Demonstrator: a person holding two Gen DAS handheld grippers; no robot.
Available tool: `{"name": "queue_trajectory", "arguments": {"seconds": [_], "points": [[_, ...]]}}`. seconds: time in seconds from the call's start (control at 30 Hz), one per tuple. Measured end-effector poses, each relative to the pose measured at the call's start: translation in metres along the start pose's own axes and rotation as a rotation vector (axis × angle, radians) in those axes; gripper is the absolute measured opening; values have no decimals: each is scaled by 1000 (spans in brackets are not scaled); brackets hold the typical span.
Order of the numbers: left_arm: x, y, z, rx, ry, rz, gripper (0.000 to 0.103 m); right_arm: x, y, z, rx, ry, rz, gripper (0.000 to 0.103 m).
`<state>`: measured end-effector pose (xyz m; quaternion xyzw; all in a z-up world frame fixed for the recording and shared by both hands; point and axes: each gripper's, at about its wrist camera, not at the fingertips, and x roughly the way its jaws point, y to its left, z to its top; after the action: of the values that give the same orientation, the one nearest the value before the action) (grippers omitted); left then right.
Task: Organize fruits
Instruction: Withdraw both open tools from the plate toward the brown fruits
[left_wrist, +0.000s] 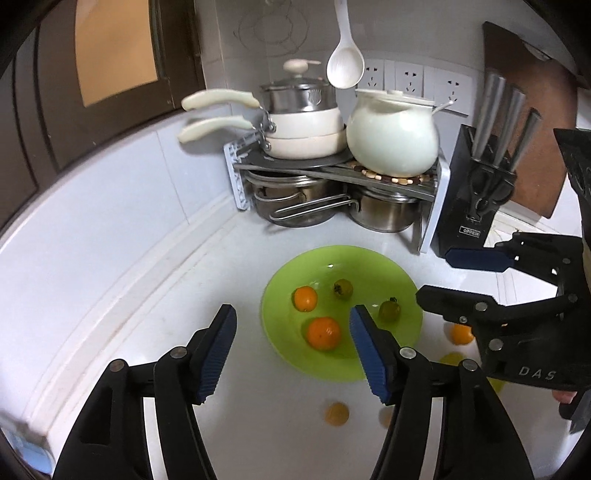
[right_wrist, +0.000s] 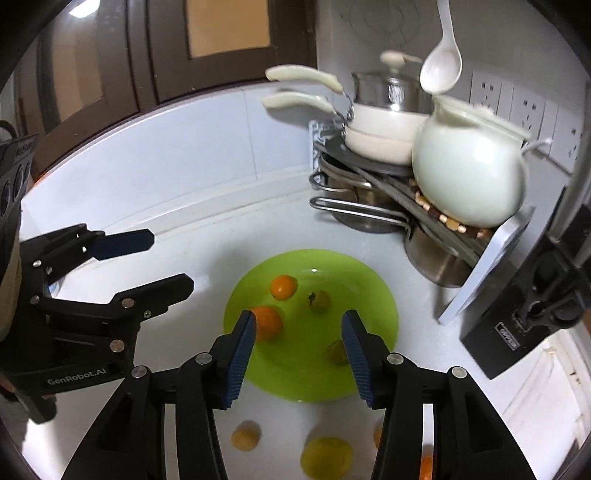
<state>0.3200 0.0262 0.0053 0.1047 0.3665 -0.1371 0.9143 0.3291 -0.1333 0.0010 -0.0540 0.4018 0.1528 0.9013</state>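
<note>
A green plate (left_wrist: 369, 266) lies on the white counter and holds two oranges (left_wrist: 323, 333) and two small greenish fruits (left_wrist: 389, 309). More fruit lies loose on the counter in front of the plate: an orange (left_wrist: 461, 333), a yellow one (right_wrist: 326, 456) and a small orange one (left_wrist: 336, 413). My left gripper (left_wrist: 291, 321) hangs above the plate's left edge, open, with nothing between its blue pads. My right gripper (right_wrist: 299, 321) hovers over the plate (right_wrist: 314, 380), also open and holding nothing. Each gripper shows in the other's view, the right gripper (left_wrist: 436, 275) at the right and the left gripper (right_wrist: 171, 258) at the left.
Behind the plate a corner rack (left_wrist: 332, 173) carries stacked pans (left_wrist: 303, 129) and a white pot (left_wrist: 393, 136), with steel pots below. A black knife block (left_wrist: 476, 206) stands to the right. A white spoon (left_wrist: 345, 66) hangs above. The wall runs along the left.
</note>
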Motion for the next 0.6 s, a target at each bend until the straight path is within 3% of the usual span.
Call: {"name": "queue_trajectory", "arguments": {"seconds": [0.33,0.6], "points": [[-39,-2,-32,85,-57,20,73,-27,24,-25,22,-36,-2,62],[-37,-2,-59,123,-48,2,75,-22,34,-54,38,4,-22,63]]}}
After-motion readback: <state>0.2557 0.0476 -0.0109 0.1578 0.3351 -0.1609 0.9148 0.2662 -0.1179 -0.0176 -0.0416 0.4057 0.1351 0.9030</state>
